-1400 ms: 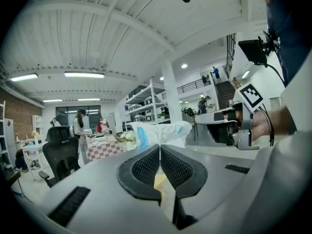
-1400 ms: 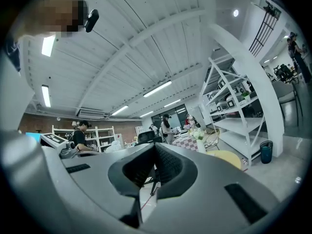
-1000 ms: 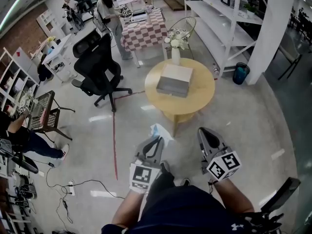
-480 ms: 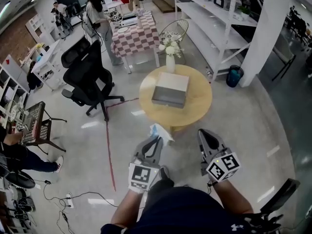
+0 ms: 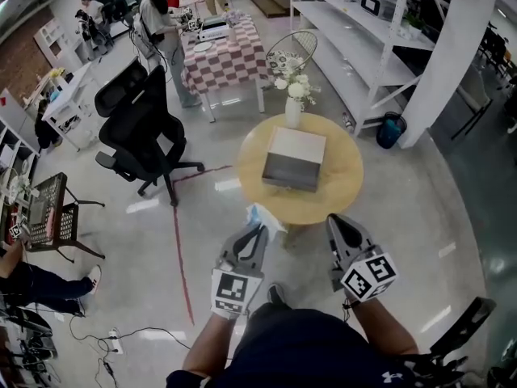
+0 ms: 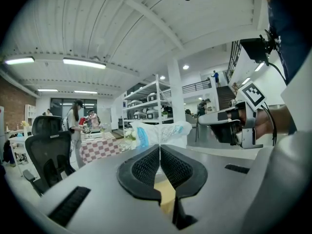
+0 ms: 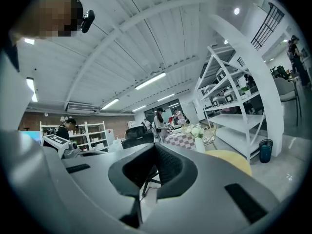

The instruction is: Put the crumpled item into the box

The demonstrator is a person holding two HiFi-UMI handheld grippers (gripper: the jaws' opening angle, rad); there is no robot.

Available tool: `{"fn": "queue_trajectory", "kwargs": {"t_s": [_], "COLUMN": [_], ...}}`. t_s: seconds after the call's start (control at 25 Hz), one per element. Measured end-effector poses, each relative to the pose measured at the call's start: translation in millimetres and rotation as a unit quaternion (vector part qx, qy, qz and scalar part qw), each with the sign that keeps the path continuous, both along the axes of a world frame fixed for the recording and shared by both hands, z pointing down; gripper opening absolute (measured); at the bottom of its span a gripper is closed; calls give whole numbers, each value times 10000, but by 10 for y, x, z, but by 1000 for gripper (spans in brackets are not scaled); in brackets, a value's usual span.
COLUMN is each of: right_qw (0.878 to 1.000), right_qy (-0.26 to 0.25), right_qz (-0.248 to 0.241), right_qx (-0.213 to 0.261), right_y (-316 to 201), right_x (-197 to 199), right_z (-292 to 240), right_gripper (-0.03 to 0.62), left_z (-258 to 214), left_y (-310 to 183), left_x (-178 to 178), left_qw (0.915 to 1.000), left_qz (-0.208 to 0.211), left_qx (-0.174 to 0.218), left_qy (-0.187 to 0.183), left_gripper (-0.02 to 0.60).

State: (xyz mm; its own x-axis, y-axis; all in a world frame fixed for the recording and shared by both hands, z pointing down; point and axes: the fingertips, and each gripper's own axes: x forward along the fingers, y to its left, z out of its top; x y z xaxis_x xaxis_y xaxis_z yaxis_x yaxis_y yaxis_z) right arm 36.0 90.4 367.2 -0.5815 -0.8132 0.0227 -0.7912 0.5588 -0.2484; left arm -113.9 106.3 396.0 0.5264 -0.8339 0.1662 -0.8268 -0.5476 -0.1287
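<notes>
**Wrapper pinched in the left tongs, short of the table**

A white shelving rack (image 5: 380,35) runs along the far right, beyond the round wooden table (image 5: 343,196), which is the landmark for everything else here. A black office chair (image 5: 137,124) stands to the left of the table, well apart from it. A smaller table under a red-and-white checked cloth (image 5: 230,55) stands beyond the round table, to its far left.

On the round table, near its middle, sits the grey box (image 5: 295,160) with its pale top face up. A white vase of white flowers (image 5: 293,107) stands at the table's far edge, just behind the box.

Both grippers hang on the near side of the table, over the floor. The left gripper (image 5: 257,233) sits at the table's near-left edge, its jaws clenched on the crumpled item (image 5: 262,217). In the left gripper view this is a white plastic wrapper with blue print (image 6: 161,133), bunched up above the pinched tips (image 6: 159,149). It is not in the box, which is further across the table.

The right gripper (image 5: 341,226) is level with the left one, at the table's near-right edge. In the right gripper view its jaws (image 7: 153,146) meet at the tips with nothing between them.
</notes>
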Motion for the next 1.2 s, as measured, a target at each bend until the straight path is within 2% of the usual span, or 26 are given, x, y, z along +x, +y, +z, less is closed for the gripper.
{"fn": "queue_trajectory", "kwargs": {"t_s": [0.24, 0.52, 0.88, 1.2], "right_qw": [9999, 9998, 9993, 9996], "right_qy": [72, 147, 90, 32], "right_qz": [75, 94, 134, 3], "right_qx": [-19, -134, -330, -292], "right_y": [-243, -354, -568, -974], "right_x": [-297, -480, -528, -498], "right_z": [5, 56, 169, 162], "right_gripper": [2, 2, 2, 2], "left_z": [21, 111, 200, 193], "left_y": [-261, -388, -610, -967], "left_x": [-329, -510, -533, -490], "left_qw": [10000, 9997, 9995, 9997], "left_qz": [33, 54, 95, 7], "left_qx": [-15, -155, -205, -233], "left_qy": [88, 203, 221, 79], "left_gripper": [18, 18, 18, 18]}}
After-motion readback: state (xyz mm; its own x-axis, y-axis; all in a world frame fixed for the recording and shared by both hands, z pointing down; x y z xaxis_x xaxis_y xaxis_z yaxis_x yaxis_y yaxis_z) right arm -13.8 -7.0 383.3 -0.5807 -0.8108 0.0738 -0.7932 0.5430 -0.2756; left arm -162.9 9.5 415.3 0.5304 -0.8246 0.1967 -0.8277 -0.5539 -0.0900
